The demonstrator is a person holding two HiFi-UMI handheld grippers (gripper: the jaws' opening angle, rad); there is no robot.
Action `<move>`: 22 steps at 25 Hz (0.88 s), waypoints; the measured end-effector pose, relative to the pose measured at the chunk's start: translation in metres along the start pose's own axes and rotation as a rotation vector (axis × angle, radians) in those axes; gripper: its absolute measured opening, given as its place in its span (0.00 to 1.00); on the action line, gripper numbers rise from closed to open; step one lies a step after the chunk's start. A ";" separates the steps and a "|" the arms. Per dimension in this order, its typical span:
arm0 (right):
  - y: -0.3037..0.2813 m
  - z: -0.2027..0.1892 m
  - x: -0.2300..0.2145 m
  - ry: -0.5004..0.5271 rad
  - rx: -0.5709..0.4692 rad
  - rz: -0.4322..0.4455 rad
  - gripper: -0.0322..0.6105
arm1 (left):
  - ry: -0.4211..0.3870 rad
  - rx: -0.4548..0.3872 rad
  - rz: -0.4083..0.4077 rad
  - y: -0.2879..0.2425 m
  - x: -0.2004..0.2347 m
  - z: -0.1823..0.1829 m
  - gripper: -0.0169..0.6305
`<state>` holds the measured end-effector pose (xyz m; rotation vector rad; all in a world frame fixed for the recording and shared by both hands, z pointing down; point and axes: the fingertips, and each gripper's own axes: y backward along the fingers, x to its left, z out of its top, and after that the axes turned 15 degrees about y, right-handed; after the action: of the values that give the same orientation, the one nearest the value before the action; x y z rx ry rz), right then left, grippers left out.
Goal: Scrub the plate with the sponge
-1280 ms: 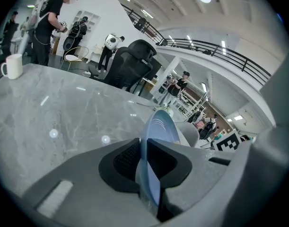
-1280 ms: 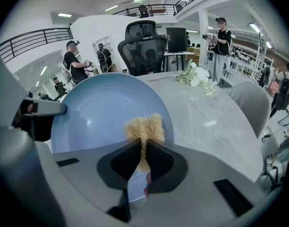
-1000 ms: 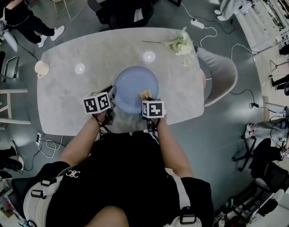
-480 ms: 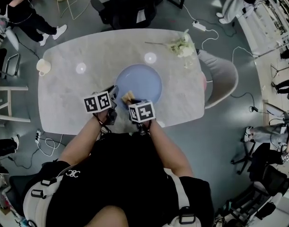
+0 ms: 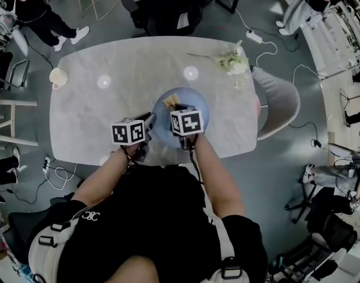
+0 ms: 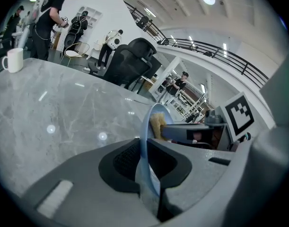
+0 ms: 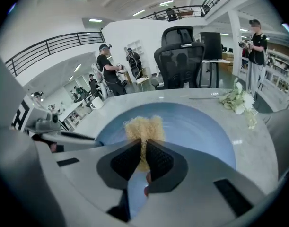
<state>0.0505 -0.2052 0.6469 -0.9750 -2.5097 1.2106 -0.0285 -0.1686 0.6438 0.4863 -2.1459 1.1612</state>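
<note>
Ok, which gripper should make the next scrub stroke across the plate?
Right. The right gripper is shut on the sponge, over the plate; the left gripper clamps the plate's rim, likely steadying it.

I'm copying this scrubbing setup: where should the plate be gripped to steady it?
By its thin rim at the near-left edge, coming from the person's side. The left gripper clamps the plate there, rim between its jaws, leaving the face free for the sponge in the right gripper.
</note>
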 end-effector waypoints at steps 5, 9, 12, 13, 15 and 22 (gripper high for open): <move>0.004 0.005 -0.024 0.054 0.028 -0.077 0.10 | 0.008 0.014 -0.023 -0.001 0.001 -0.002 0.10; 0.000 -0.012 -0.001 0.100 0.054 -0.014 0.10 | 0.035 0.011 -0.004 0.000 0.007 0.000 0.10; -0.004 -0.032 0.035 0.155 0.087 0.102 0.10 | 0.066 0.001 0.015 0.001 0.016 0.004 0.10; -0.004 -0.039 0.046 0.182 0.098 0.136 0.10 | 0.078 -0.004 0.019 0.001 0.019 0.006 0.10; -0.003 -0.053 0.067 0.231 0.117 0.195 0.10 | 0.098 -0.014 0.021 0.000 0.023 0.009 0.10; -0.002 -0.069 0.090 0.316 0.137 0.239 0.10 | 0.092 -0.014 -0.001 0.003 0.023 0.014 0.10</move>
<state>0.0107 -0.1058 0.6835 -1.3409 -2.0869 1.1650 -0.0516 -0.1790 0.6518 0.4194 -2.0736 1.1454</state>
